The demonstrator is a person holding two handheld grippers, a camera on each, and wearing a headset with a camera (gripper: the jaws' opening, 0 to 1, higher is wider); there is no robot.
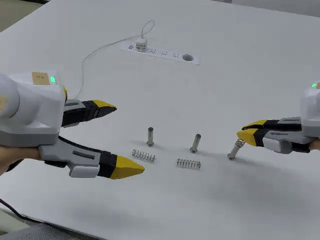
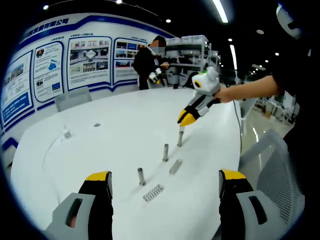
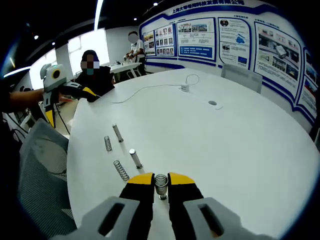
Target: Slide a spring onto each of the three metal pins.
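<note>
Your right gripper (image 1: 244, 132) has its jaws clamped on a spring (image 1: 240, 143). That spring sits at the top end of the right pin (image 1: 233, 152), and the pin leans with its foot on the white table (image 1: 240, 205). In the right gripper view you see the spring end-on, squeezed between the two yellow tips, with the pin's foot just below it. Your left gripper (image 1: 120, 138) hangs over the table to the left of the parts, jaws wide apart and holding nothing. In the left gripper view its two tips frame the whole row of parts, and the right gripper shows at the far end of the row. The middle pin (image 1: 195, 143) and left pin (image 1: 150, 136) stand upright and bare, well apart from each other. The first loose spring (image 1: 143, 156) lies flat just in front of the left pin, not touching it. The second loose spring (image 1: 188, 163) lies flat just in front of the middle pin, also apart from it. At the far side of the table lies a power strip (image 1: 165, 53) with a white plug (image 1: 141, 45) in it and a thin cable (image 1: 100, 50) trailing left.
</note>
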